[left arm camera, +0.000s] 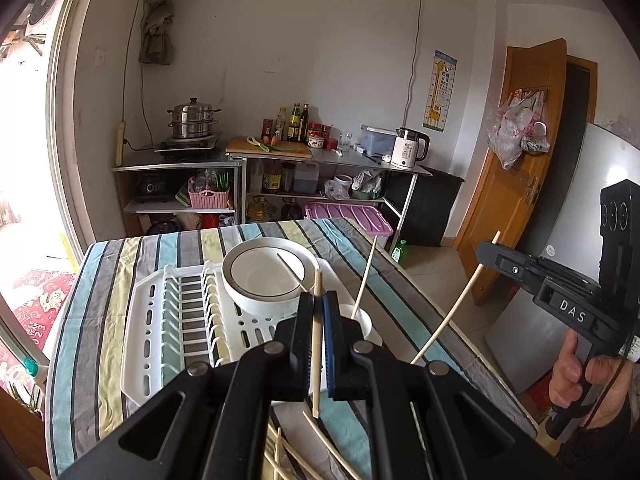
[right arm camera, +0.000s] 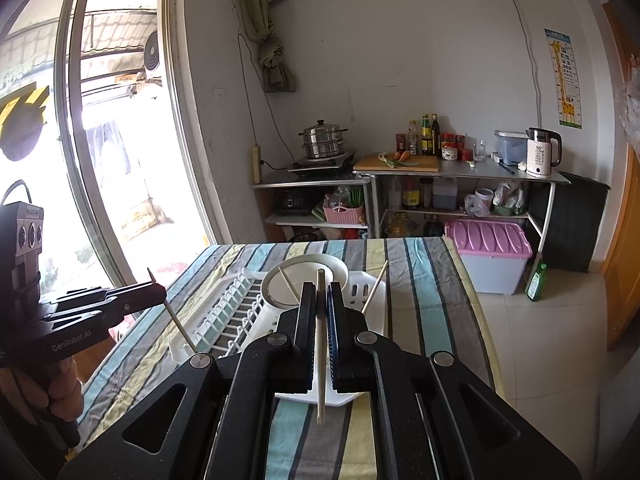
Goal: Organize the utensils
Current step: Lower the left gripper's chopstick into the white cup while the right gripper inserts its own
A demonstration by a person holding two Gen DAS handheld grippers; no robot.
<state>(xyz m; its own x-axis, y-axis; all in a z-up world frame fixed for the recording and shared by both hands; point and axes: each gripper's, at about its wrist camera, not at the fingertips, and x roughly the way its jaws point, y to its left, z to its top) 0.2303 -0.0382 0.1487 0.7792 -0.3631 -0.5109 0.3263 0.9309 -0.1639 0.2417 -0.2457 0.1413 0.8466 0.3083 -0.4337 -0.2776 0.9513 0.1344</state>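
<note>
My left gripper (left arm camera: 318,300) is shut on a wooden chopstick (left arm camera: 316,360) that runs upright between its pads, above the near end of the white dish rack (left arm camera: 160,320). My right gripper (right arm camera: 321,288) is shut on another chopstick (right arm camera: 320,380); in the left wrist view this right gripper (left arm camera: 486,249) is off the table's right edge, its chopstick (left arm camera: 452,312) slanting down. A white bowl (left arm camera: 240,292) on the rack holds one chopstick (left arm camera: 292,272). The white utensil cup (left arm camera: 362,320) at the rack's right end holds one chopstick (left arm camera: 366,276). Several loose chopsticks (left arm camera: 324,444) lie on the cloth below my left gripper.
The rack stands on a table with a striped cloth (left arm camera: 100,300). Behind are metal shelves with a steamer pot (left arm camera: 194,120), bottles and a kettle (left arm camera: 408,148). A pink-lidded bin (right arm camera: 488,252) and a green bottle (right arm camera: 536,280) stand on the floor. A window is left, a wooden door (left arm camera: 516,160) right.
</note>
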